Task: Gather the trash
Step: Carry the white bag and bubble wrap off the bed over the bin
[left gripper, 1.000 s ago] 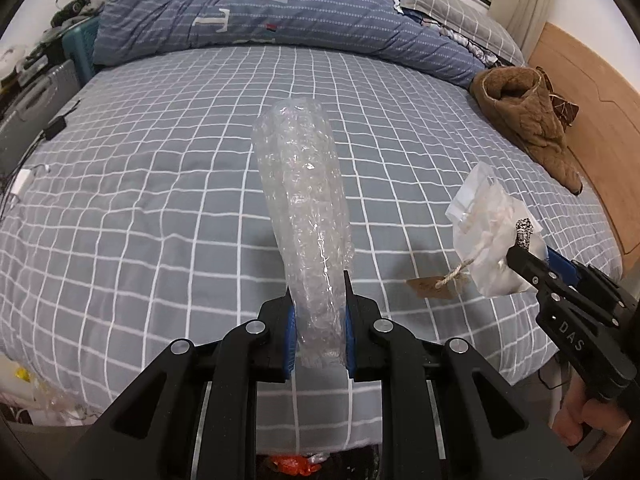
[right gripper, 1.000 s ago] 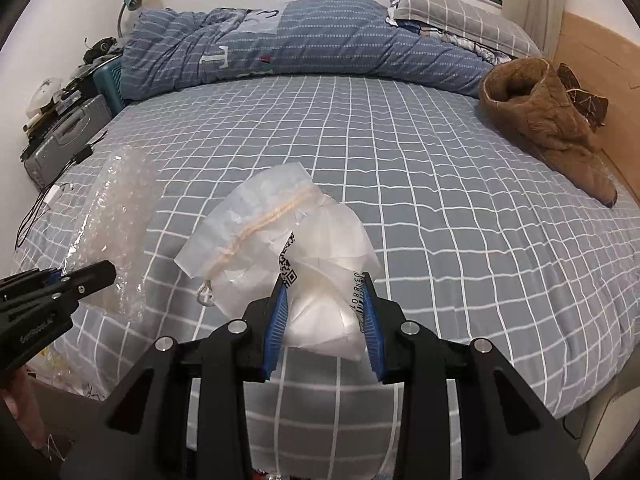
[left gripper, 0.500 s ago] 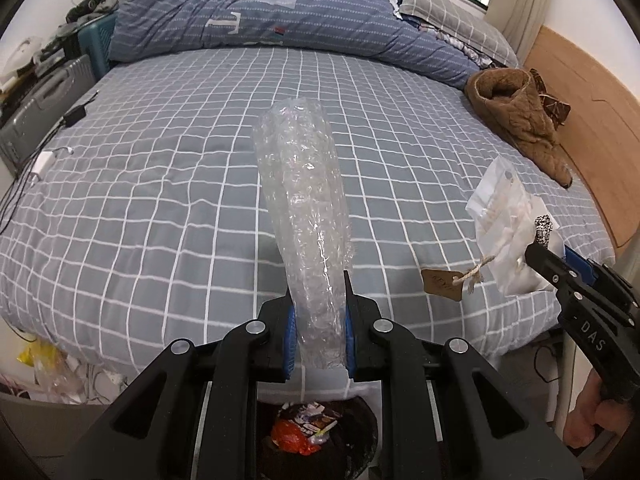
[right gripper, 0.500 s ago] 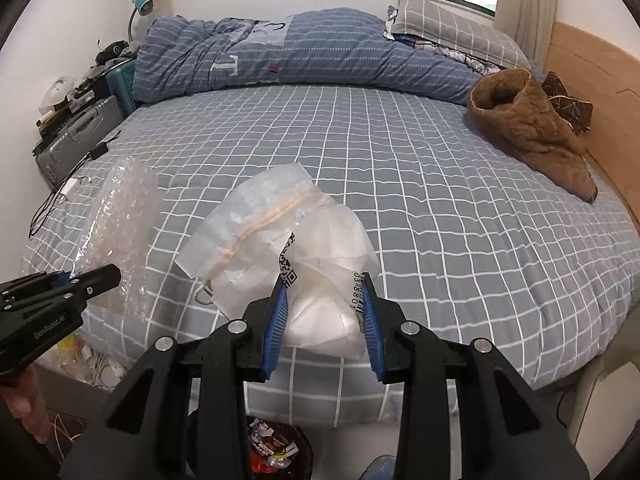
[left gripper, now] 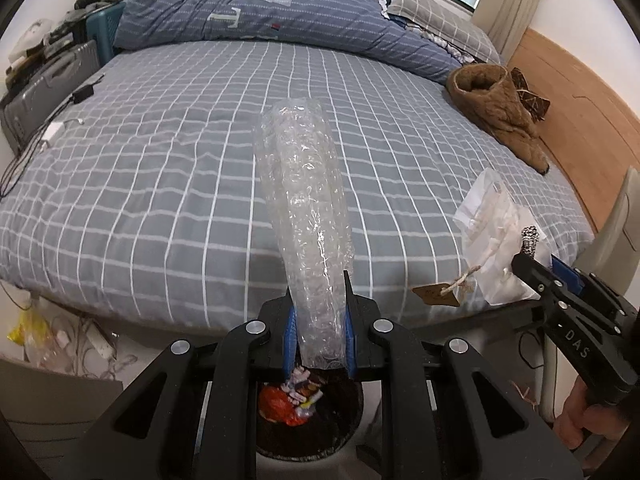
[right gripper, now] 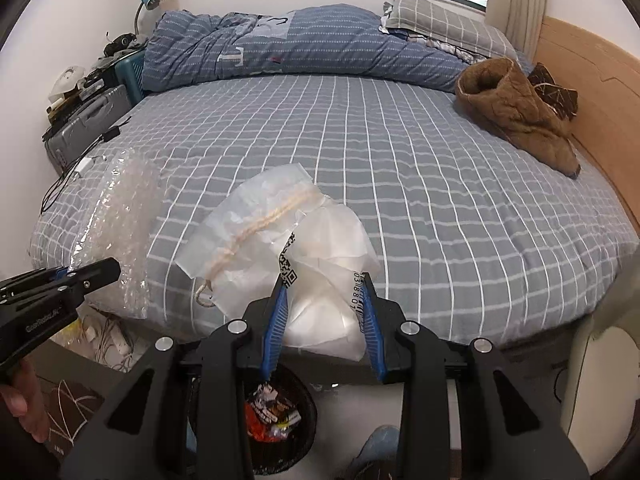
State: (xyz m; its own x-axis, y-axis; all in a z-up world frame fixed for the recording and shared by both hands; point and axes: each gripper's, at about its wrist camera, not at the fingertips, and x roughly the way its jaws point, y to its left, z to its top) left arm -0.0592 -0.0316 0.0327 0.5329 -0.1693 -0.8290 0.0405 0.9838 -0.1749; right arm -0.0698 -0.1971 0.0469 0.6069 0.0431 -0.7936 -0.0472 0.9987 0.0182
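Left gripper clamped on a roll of bubble wrap, blue-padded fingers pressed against both sides of its lower end; roll standing up and leaning slightly away, held above the near edge of the bed. Directly beneath, on the floor in front of the bed, a dark round trash bin holding red and coloured wrappers. Same bubble wrap seen at the left of the right wrist view, pinched by the left gripper's black tip.

Right gripper closed on a crumpled white plastic bag, fingers squeezing its lower part. Attached to the bag: a pale drawstring cord and printed code labels. In the left wrist view, the same bag at the right, with a brown paper tag dangling from twine below it. Bag held above the bed's front edge, with the trash bin below and slightly nearer, wrappers visible inside.

On the bed: grey checked sheet, a blue striped duvet bunched at the far end, a grey checked pillow beside it, a brown fleece garment near the wooden headboard on the right. At the left, a grey suitcase with clutter on top, and cables trailing onto the sheet. Yellow bag and more cables on the floor under the bed's left corner
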